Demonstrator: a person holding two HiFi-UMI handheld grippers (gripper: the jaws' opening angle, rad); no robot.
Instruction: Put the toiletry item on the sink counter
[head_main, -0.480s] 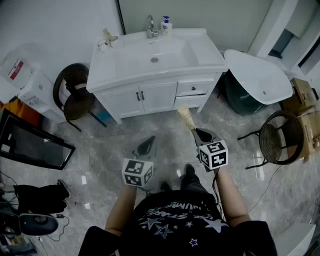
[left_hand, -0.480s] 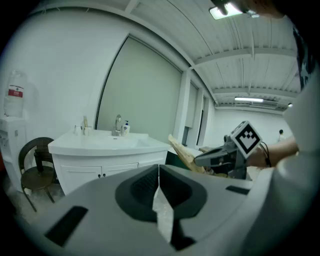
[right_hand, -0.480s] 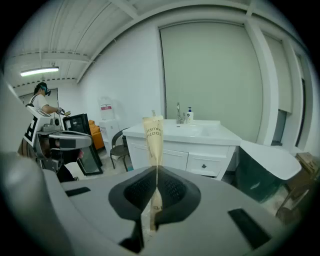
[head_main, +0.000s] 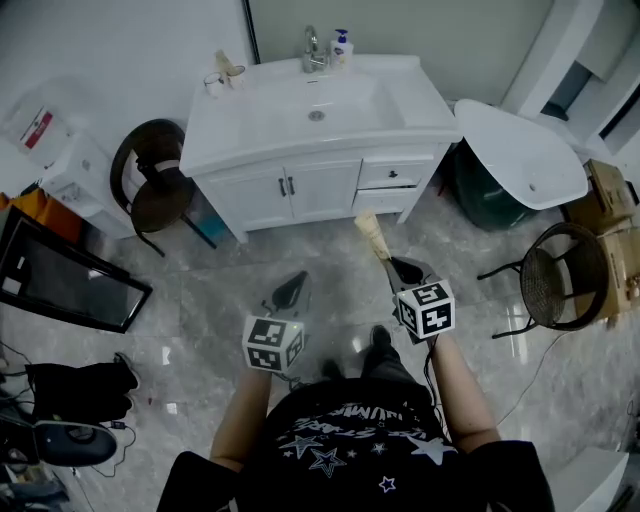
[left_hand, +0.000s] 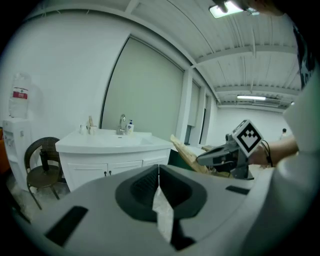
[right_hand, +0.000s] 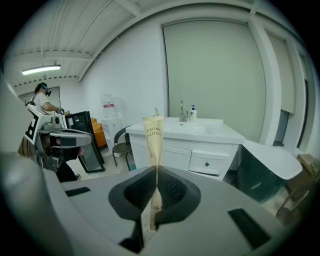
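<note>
A tan paper toothbrush packet sticks up and forward out of my right gripper, which is shut on its lower end. In the right gripper view the packet stands upright between the closed jaws of the right gripper, its print facing me. My left gripper is shut with nothing in it and hangs beside the right one, over the marble floor. The white sink counter stands ahead, well beyond both grippers. From the left gripper view I see the counter and the packet.
On the counter are a faucet, a pump bottle and cups at its back edge. A dark chair stands left of the vanity; a white basin on a green bin and a wicker chair stand right. A black screen leans at the left.
The head view has shifted a little, so the vanity sits slightly further right. Both grippers and the packet keep their places.
</note>
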